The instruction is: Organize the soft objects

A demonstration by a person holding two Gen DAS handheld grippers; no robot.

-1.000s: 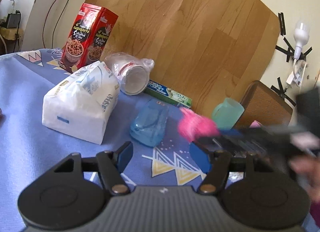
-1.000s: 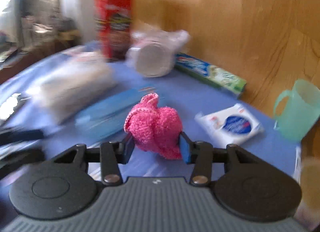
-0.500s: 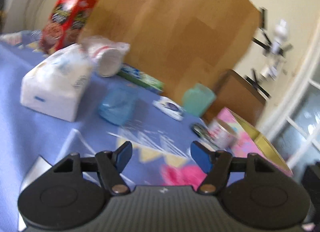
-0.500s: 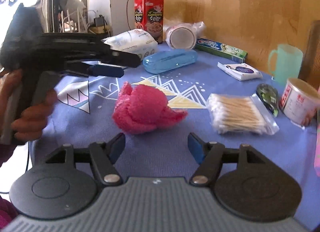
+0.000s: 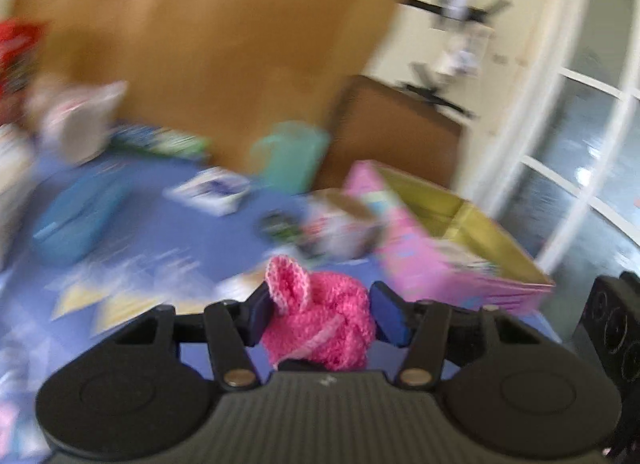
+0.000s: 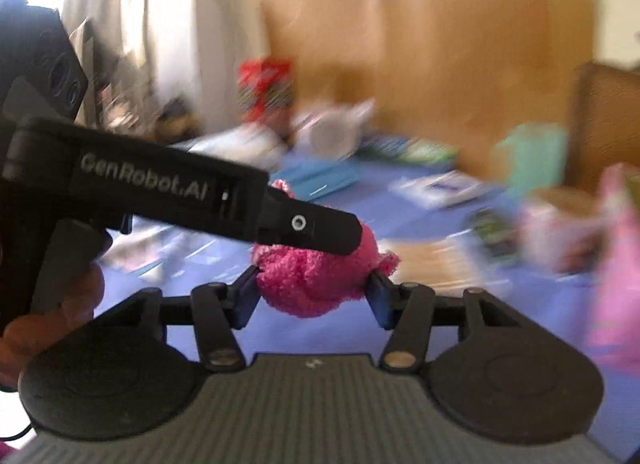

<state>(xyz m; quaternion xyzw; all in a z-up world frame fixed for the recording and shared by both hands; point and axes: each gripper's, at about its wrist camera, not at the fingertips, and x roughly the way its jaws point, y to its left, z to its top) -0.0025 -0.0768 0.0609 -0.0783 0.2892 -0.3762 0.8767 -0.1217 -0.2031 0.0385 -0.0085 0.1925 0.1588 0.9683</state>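
Observation:
A pink crocheted soft toy point(image 5: 320, 324) sits between the blue pads of my left gripper point(image 5: 325, 318), just above the blue tablecloth point(image 5: 208, 248). The jaws are closing and the pads touch both its sides. In the right wrist view the same pink toy point(image 6: 312, 276) fills the gap of my right gripper point(image 6: 314, 298). Those jaws are closing too, and each pad meets one flank. The left gripper's near finger point(image 6: 312, 223) lies across the toy's top, with a hand on its handle. The background is blurred in both views.
An open pink box point(image 5: 420, 264) with a yellowish inside stands to the right of the toy. A white tub point(image 5: 344, 232), a green cup point(image 5: 288, 155), a wipes packet point(image 5: 212, 189) and a blue case point(image 5: 76, 219) lie behind. The right gripper's body point(image 5: 612, 328) is at the right edge.
Half a second ago the toy lay free on the cloth with both grippers open. Now the left gripper has closed round it, the right pads have closed in, and both views swung right.

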